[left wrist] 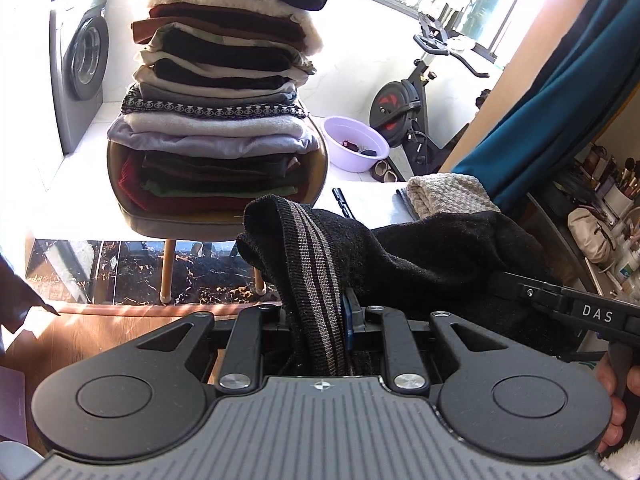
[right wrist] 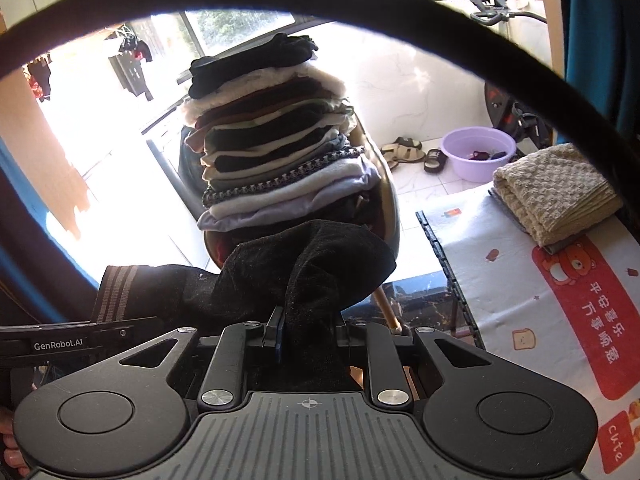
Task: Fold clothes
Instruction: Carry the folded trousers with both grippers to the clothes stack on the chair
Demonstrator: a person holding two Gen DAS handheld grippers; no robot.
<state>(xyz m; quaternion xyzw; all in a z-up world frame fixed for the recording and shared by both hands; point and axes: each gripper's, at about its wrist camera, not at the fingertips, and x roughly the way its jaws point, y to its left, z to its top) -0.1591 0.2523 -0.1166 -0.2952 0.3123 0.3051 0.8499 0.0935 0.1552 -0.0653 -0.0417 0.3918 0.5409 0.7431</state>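
Both grippers are clamped on one black knit garment (left wrist: 420, 256), held up in the air between them. The left gripper (left wrist: 320, 312) has its jaws pinched on the ribbed hem with grey stripes (left wrist: 308, 264), which runs straight up out of the jaws and flops over just ahead. The right gripper (right wrist: 310, 320) is pinched on a plain black bunch of the same garment, which mushrooms up directly in front of it; the striped hem shows off to its left, just above the other tool's arm.

The two-point hold looks meant to spread the piece between the hands before laying it flat, so the fold itself appears not yet begun. The cloth is bunched and slack, so it probably needs pulling apart first.

Ahead of both grippers, well beyond the garment, a tall stack of folded clothes (left wrist: 216, 92) sits on a chair (left wrist: 180, 224), likely the place for finished pieces. To the right of the right gripper is the table with a printed cover (right wrist: 520, 280), carrying a folded beige towel (right wrist: 556, 196); this is probably the folding surface. A purple basin (right wrist: 478, 152) sits on the floor beyond.
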